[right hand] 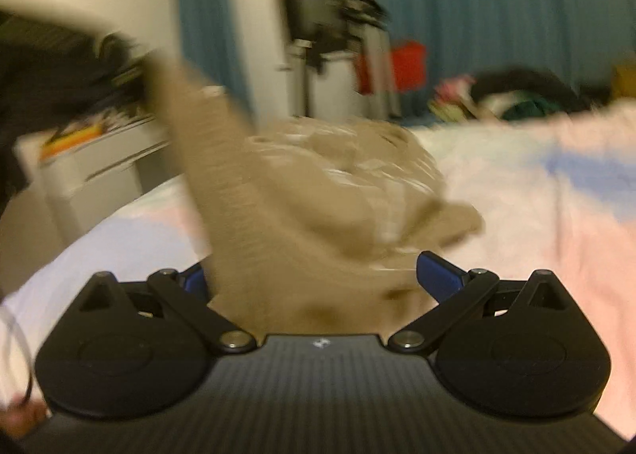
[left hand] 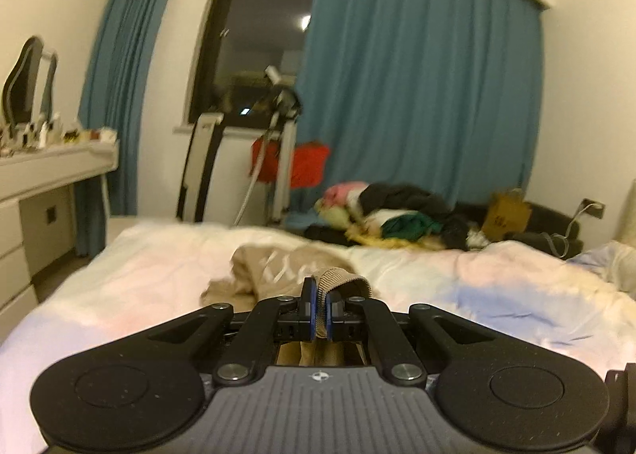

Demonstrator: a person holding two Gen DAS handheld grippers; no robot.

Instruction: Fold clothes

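A bed [left hand: 457, 287] with a pale pink-and-blue sheet carries a crumpled tan garment [left hand: 278, 267] near its middle; a heap of mixed clothes [left hand: 397, 215] sits at the far edge.

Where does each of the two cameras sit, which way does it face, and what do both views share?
Left wrist: sits on the left gripper, facing across the bed toward the curtains; its fingers pinch the beige garment.
Right wrist: sits on the right gripper, facing the same way, blurred; its fingers stand apart around the beige garment.
Shared: the garment, bed, curtains and the clothes pile.
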